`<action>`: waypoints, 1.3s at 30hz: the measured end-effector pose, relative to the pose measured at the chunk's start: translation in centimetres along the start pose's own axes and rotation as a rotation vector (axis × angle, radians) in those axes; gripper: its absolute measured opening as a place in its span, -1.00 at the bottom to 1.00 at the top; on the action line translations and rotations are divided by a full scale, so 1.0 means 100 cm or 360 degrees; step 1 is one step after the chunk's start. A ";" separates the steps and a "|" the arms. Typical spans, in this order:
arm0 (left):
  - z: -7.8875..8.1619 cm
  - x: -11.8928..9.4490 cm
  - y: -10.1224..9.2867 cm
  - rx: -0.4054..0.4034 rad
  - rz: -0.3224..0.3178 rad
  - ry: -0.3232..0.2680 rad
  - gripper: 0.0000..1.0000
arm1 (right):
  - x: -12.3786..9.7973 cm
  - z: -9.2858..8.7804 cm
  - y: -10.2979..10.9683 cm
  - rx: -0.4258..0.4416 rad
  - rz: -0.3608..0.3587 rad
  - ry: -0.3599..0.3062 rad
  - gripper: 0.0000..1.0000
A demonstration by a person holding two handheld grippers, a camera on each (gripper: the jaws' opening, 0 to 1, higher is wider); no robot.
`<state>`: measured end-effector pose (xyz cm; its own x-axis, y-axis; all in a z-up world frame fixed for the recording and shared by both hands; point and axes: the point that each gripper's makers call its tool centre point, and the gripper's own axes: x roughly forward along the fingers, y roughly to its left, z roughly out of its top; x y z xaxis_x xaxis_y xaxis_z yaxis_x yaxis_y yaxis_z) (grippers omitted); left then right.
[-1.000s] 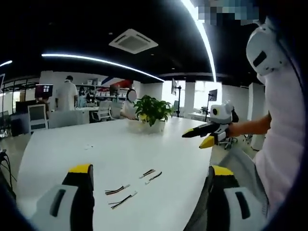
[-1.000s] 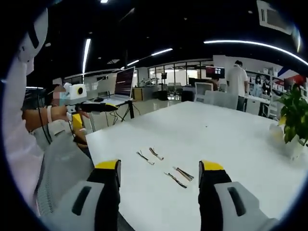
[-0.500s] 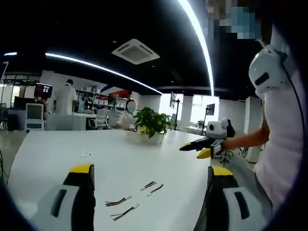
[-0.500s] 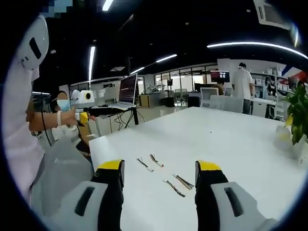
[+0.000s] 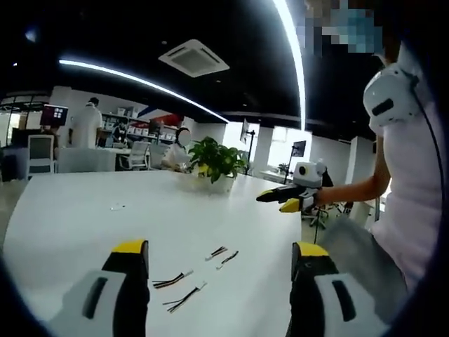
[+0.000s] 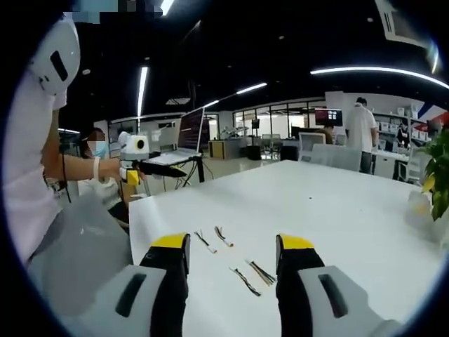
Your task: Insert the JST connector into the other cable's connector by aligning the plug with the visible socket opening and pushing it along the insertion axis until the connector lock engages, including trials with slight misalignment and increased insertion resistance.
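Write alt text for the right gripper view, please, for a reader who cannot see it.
The right gripper hangs open and empty above a white table, where four short cable pieces lie loose between its jaws. At left, the person's arm holds the left gripper over the table's edge; a potted plant stands at right.

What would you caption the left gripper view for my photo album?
Open left gripper above four short cables on a white table, right gripper held nearby, a potted plant beyond.

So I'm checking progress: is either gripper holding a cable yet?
No: the four cables lie loose on the white table, and the left gripper stands open and empty above them.
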<state>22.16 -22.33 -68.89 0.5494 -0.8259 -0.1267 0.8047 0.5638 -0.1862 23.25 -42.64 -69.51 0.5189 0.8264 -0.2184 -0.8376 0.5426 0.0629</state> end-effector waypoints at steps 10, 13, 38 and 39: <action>-0.007 0.013 0.016 -0.0032 -0.0048 -0.0004 0.55 | 0.018 -0.008 -0.013 -0.0030 0.0055 -0.0001 -0.19; -0.007 0.017 0.020 -0.0033 -0.0064 -0.0016 0.51 | 0.022 -0.009 -0.015 -0.0040 0.0073 -0.0006 -0.24; -0.048 0.043 0.058 -0.0110 -0.0158 0.0108 0.37 | 0.043 -0.043 -0.036 0.0015 0.0170 0.0079 -0.54; -0.049 0.044 0.059 -0.0116 -0.0161 0.0105 0.36 | 0.045 -0.044 -0.037 0.0018 0.0173 0.0081 -0.54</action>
<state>28.23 -22.64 -75.33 0.4485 -0.8780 -0.1670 0.8354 0.4783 -0.2709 27.88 -41.58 -75.00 0.4154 0.8720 -0.2591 -0.8864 0.4520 0.1001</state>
